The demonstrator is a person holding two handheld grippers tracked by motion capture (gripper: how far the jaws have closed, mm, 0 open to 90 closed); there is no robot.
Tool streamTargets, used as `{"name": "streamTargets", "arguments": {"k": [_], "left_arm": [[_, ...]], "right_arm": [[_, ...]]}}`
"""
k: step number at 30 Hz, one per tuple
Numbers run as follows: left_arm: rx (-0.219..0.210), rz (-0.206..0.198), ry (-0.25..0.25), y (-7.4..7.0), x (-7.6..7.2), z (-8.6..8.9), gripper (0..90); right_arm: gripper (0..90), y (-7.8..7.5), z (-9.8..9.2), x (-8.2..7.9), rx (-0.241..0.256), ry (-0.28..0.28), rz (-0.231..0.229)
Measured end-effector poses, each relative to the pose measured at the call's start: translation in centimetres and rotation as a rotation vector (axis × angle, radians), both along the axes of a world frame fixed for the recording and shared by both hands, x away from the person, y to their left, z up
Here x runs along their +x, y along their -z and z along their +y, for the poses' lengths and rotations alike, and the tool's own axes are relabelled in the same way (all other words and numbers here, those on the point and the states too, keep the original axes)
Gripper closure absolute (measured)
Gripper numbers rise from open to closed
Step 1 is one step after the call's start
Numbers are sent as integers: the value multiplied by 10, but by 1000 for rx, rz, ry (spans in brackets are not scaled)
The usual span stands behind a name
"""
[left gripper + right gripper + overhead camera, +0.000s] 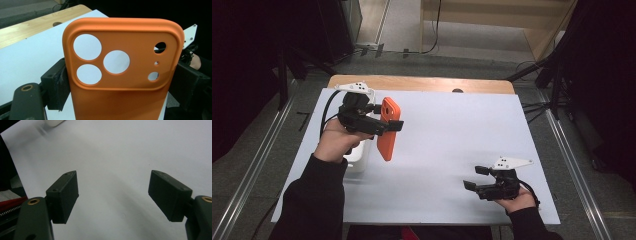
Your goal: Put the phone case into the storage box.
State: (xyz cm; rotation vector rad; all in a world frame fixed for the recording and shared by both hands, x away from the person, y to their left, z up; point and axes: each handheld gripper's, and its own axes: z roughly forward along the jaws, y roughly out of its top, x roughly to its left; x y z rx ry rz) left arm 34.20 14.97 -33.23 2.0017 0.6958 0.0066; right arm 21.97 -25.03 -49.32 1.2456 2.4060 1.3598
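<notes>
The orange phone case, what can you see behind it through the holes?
Through the round camera holes of the orange phone case you see the white table sheet. The smallest top hole shows only dark. Everything behind the solid orange part is hidden.

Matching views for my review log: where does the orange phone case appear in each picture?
High view: orange phone case left of centre, held up off the table by the left gripper.
Left gripper view: it spans the middle, camera cutouts facing the lens, clamped between both fingers.
Right gripper view: not in this picture.
Shared landmark: the white table sheet.
</notes>
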Motion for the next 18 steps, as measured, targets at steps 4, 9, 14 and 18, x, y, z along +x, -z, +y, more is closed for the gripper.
{"name": "streamTargets", "arguments": {"k": [4,9,14,18], "left_arm": [[10,5,-12,-4,-1,4,160],[4,-9,-32,-11,-3,13,160],[-3,-13,-49,-14,-2,20,160],[10,-18,-65,-14,0,25,160]], "right_arm": [[228,1,0,1,-3,0,0],[228,0,0,0,-2,5,0],[228,0,0,0,2,10,-1],[228,0,-1,0,0,9,-3]]}}
